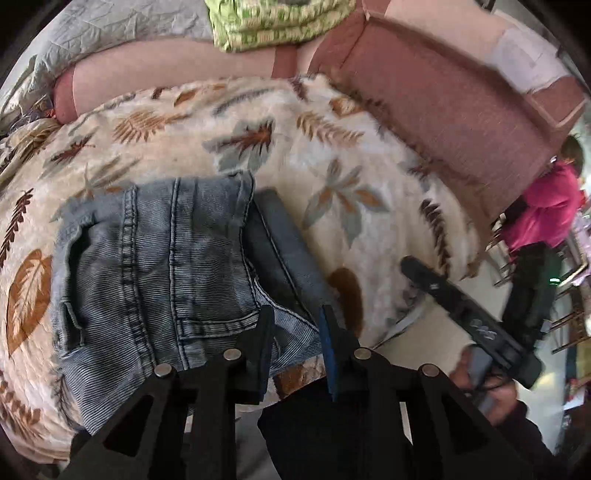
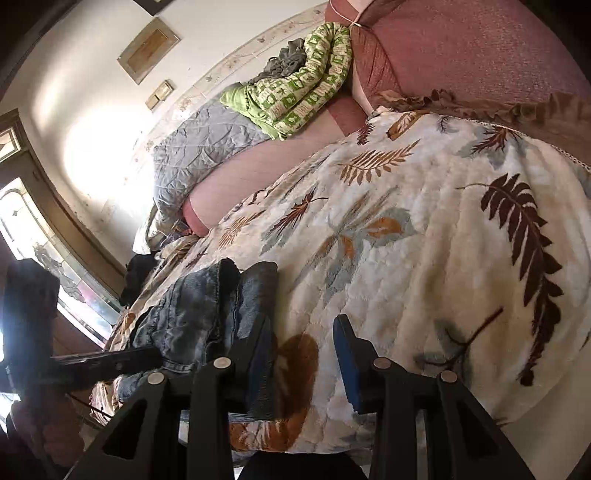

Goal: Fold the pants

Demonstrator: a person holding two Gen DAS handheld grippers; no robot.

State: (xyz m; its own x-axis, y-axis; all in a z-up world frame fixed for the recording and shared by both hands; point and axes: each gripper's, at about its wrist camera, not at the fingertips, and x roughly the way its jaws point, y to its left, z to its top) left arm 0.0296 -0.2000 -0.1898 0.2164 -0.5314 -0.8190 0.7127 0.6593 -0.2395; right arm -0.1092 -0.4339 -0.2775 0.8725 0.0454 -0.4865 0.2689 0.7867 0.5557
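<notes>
Left wrist view: the jeans (image 1: 159, 266) lie folded into a compact bundle on the leaf-print blanket (image 1: 332, 155) covering the bed, near its front edge. The left gripper (image 1: 297, 332) hangs just over the bundle's near right corner, fingers apart w/ a gap between the pads & nothing clamped. The right gripper (image 1: 469, 317) shows at right, off the bed edge, held by a hand (image 1: 491, 391); can't tell its jaw state here. A reddish headboard-type cushion (image 1: 443, 110) sits behind, a green patterned cloth (image 1: 273, 26) at top, a person in pink (image 1: 546, 206) at far right. Right wrist view: the right gripper (image 2: 306, 354) has fingers apart over bare blanket (image 2: 424, 277), nothing between them. The jeans (image 2: 199, 314) lie to its left, by the bed's edge, w/ the left gripper (image 2: 107, 363) reaching in at their near side.
</notes>
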